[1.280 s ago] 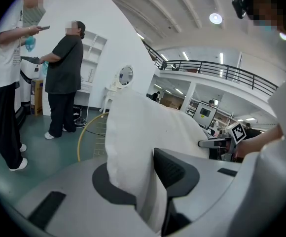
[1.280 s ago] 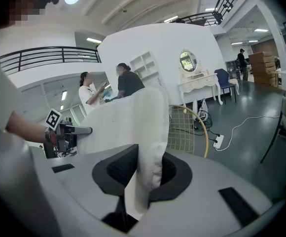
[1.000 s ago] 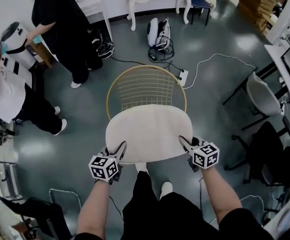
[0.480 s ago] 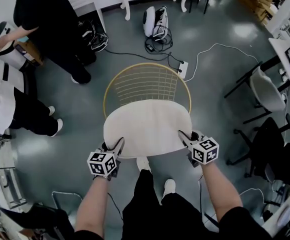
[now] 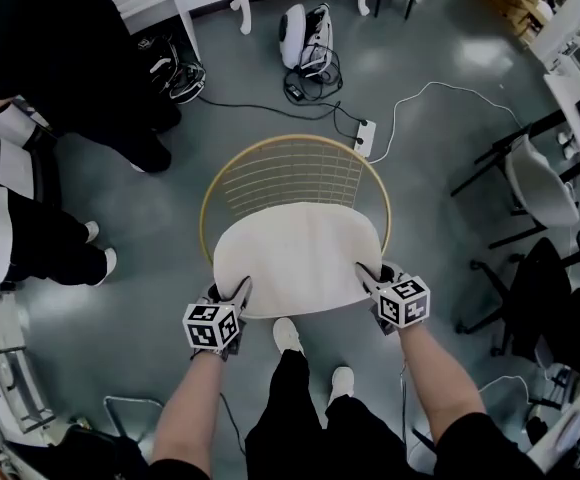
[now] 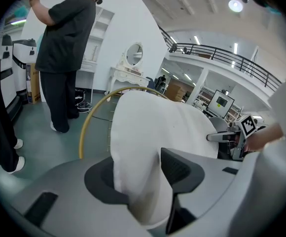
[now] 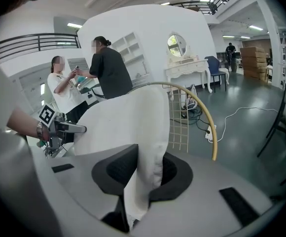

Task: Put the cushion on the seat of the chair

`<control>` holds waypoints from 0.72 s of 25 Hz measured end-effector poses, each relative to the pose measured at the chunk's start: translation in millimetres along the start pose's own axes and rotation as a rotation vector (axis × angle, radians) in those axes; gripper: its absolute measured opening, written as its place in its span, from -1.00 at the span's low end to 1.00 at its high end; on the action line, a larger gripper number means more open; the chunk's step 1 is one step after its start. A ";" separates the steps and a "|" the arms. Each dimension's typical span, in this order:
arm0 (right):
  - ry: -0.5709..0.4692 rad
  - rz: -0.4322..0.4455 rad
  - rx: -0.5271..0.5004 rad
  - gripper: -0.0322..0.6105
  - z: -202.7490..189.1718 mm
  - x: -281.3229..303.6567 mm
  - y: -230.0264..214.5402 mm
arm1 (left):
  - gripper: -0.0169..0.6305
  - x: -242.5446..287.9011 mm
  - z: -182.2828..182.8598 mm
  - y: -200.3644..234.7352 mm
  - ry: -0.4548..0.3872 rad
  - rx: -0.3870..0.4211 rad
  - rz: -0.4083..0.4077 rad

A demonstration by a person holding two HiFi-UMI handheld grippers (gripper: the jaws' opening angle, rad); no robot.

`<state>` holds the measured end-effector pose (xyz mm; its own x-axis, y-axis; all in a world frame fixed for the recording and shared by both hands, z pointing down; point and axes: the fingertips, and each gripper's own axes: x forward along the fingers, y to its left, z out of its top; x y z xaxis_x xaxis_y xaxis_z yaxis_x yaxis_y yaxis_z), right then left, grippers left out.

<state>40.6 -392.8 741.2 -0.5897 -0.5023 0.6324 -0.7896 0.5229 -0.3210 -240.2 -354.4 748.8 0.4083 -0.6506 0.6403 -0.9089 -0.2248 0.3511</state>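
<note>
The cushion sits in the middle of the head view, spread over the seat of the chair. Its far edge lies up against the foot of the gold wire back. Its long axis runs left to right across the frame, from one hand to the other.

Both hands are at its near edge, low in the frame, one at each corner, and neither looks nearer than the other. From each of them the cushion lies ahead, towards the top of the frame.

The left hand-held gripper has the lower-left corner between its jaws. They are opening, and in its own view the fabric sits plump and unsqueezed, so I would call that corner let go.

The right hand-held gripper is clenched on the lower-right corner, and its view shows the edge pinched into a thin fold.

I cannot tell from above whether the cushion rests fully on the seat or hangs just over it (the pale fabric hides the seat entirely).

By my reckoning the placing is nearly done. What remains is freeing the right corner and drawing both hands back towards the bottom of the frame without dragging the cushion.
</note>
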 end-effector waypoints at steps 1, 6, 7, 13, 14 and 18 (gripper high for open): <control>0.006 -0.006 -0.002 -0.65 -3.6 7.3 -4.3 | -0.29 6.7 -1.2 3.8 0.006 -0.001 0.002; 0.043 -0.038 0.016 -0.64 -20.7 42.0 -22.6 | -0.29 40.0 -10.8 24.6 0.053 -0.001 0.012; 0.053 -0.044 0.023 -0.64 -25.1 47.0 -27.0 | -0.29 46.4 -13.8 27.1 0.065 0.003 0.011; 0.102 -0.068 0.057 -0.60 -45.9 75.7 -51.4 | -0.28 79.9 -26.8 40.9 0.121 0.027 -0.002; 0.108 -0.072 0.063 -0.60 -48.5 80.3 -55.0 | -0.27 84.1 -29.0 44.1 0.128 0.024 0.000; 0.135 -0.092 0.088 -0.60 -59.1 95.4 -67.5 | -0.27 95.5 -41.7 57.9 0.166 0.020 0.026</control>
<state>47.6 -435.3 864.8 -0.4912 -0.4450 0.7488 -0.8543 0.4142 -0.3142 -250.3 -399.3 858.7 0.3916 -0.5278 0.7537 -0.9201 -0.2250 0.3206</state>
